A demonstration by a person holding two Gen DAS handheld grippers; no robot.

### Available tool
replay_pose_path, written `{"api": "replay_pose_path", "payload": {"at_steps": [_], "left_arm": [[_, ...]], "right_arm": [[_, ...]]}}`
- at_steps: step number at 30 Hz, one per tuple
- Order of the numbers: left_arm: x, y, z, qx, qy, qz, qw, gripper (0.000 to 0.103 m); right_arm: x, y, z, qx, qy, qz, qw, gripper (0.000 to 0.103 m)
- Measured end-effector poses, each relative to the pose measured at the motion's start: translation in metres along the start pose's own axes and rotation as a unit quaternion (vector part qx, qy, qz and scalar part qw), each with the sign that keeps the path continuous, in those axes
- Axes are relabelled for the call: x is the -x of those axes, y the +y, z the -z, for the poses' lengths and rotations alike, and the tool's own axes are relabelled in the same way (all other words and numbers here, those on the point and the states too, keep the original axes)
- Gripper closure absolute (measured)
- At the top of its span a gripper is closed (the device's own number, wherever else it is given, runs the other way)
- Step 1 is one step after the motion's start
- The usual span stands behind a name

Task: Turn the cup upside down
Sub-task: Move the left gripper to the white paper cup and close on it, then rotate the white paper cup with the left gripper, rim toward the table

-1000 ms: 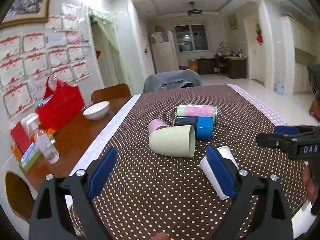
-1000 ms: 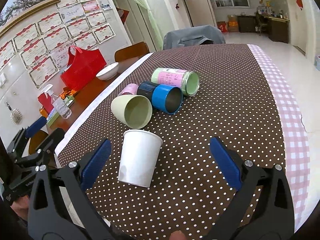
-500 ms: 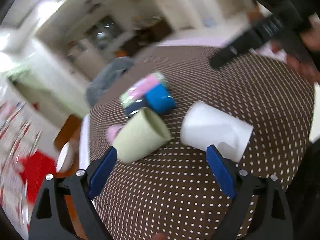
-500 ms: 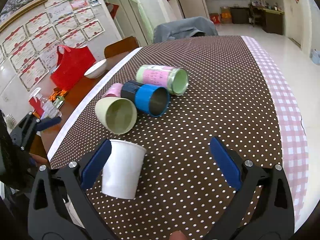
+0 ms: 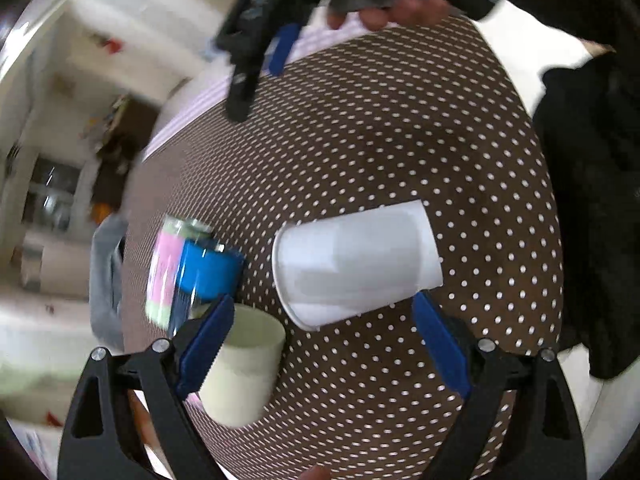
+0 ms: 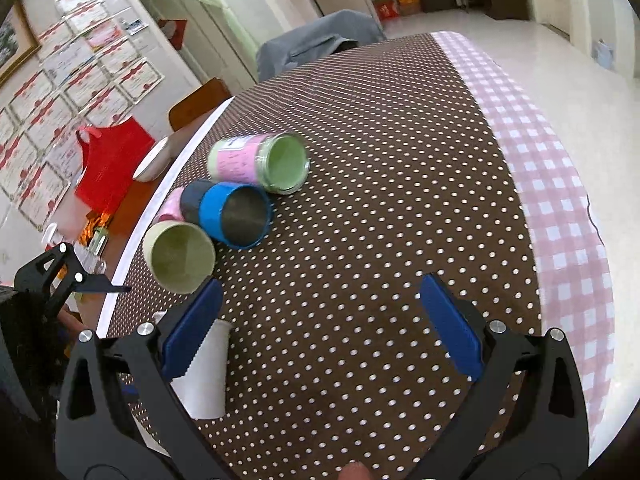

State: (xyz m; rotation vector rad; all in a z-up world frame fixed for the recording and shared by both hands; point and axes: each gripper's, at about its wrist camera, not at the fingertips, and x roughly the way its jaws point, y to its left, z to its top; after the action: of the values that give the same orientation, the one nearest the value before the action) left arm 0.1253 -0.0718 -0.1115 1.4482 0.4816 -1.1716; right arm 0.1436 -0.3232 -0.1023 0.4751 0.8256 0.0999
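Note:
A white paper cup (image 5: 356,266) lies on its side on the brown dotted tablecloth (image 5: 380,140). My left gripper (image 5: 324,340) is open and rolled over, with the cup just beyond its blue pads, not touching. In the right wrist view the white cup (image 6: 204,372) lies at the lower left, partly behind my left finger. My right gripper (image 6: 320,328) is open and empty above the cloth; it also shows in the left wrist view (image 5: 256,56) at the top.
A pale green cup (image 6: 178,254), a blue cup (image 6: 232,220), a pink-and-green cup (image 6: 260,164) and a pink cup (image 6: 170,210) lie on their sides in a cluster. A red bag (image 6: 110,164) and white bowl (image 6: 154,160) are at the left.
My left gripper has rolled sideways and swung over the white cup, which now lies between its open fingers' line. My right gripper drew back to the right, away from the cup.

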Motion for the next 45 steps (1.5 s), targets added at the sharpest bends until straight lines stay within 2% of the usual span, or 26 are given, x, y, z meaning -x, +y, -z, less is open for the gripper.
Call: {"api": "replay_pose_path", "payload": {"at_steps": [4,6,8,12,20,23,25,27,29,35,41,45], "left_arm": [[-0.007,0.001,-0.017,-0.095,0.009,0.033,0.9949,0.014],[-0.011,-0.006,-0.022,-0.142,0.018,0.054,0.9882,0.014],[-0.015,-0.012,-0.026,-0.185,0.026,0.061,0.9804,0.014],[-0.023,-0.028,-0.031,-0.273,0.034,0.068,0.9590,0.014],[-0.046,-0.034,-0.043,-0.348,0.042,0.100,0.9313,0.014],[-0.054,-0.036,-0.048,-0.354,0.044,0.109,0.9279,0.014],[-0.060,-0.036,-0.051,-0.349,0.046,0.112,0.9291,0.014],[-0.069,-0.034,-0.049,-0.330,0.052,0.115,0.9354,0.026],[-0.080,-0.023,-0.061,-0.289,0.060,0.119,0.9479,0.028],[-0.096,0.000,-0.076,-0.172,0.076,0.134,0.9730,0.036],[-0.104,0.040,-0.088,-0.060,0.067,0.140,0.9860,0.039],[-0.103,0.070,-0.092,0.056,0.041,0.131,0.9890,0.039]], "right_arm": [[-0.003,-0.009,-0.004,-0.016,0.002,-0.001,1.000,0.006],[-0.004,-0.014,-0.006,-0.025,0.003,-0.001,1.000,0.006],[-0.007,-0.018,-0.007,-0.031,0.006,-0.004,0.999,0.006],[-0.011,-0.025,-0.008,-0.039,0.011,-0.004,0.999,0.006],[-0.014,-0.035,-0.010,-0.053,0.014,-0.003,0.999,0.006],[-0.016,-0.039,-0.009,-0.056,0.017,-0.002,0.998,0.006],[-0.018,-0.042,-0.008,-0.058,0.019,-0.004,0.998,0.006],[-0.019,-0.044,-0.010,-0.058,0.020,-0.003,0.998,0.006],[-0.019,-0.045,-0.010,-0.058,0.019,-0.005,0.998,0.006],[-0.015,-0.044,-0.008,-0.056,0.016,-0.012,0.998,0.006],[-0.004,-0.040,0.000,-0.053,0.007,-0.019,0.998,0.006],[0.008,-0.041,0.008,-0.052,-0.001,-0.024,0.998,0.006]]}}
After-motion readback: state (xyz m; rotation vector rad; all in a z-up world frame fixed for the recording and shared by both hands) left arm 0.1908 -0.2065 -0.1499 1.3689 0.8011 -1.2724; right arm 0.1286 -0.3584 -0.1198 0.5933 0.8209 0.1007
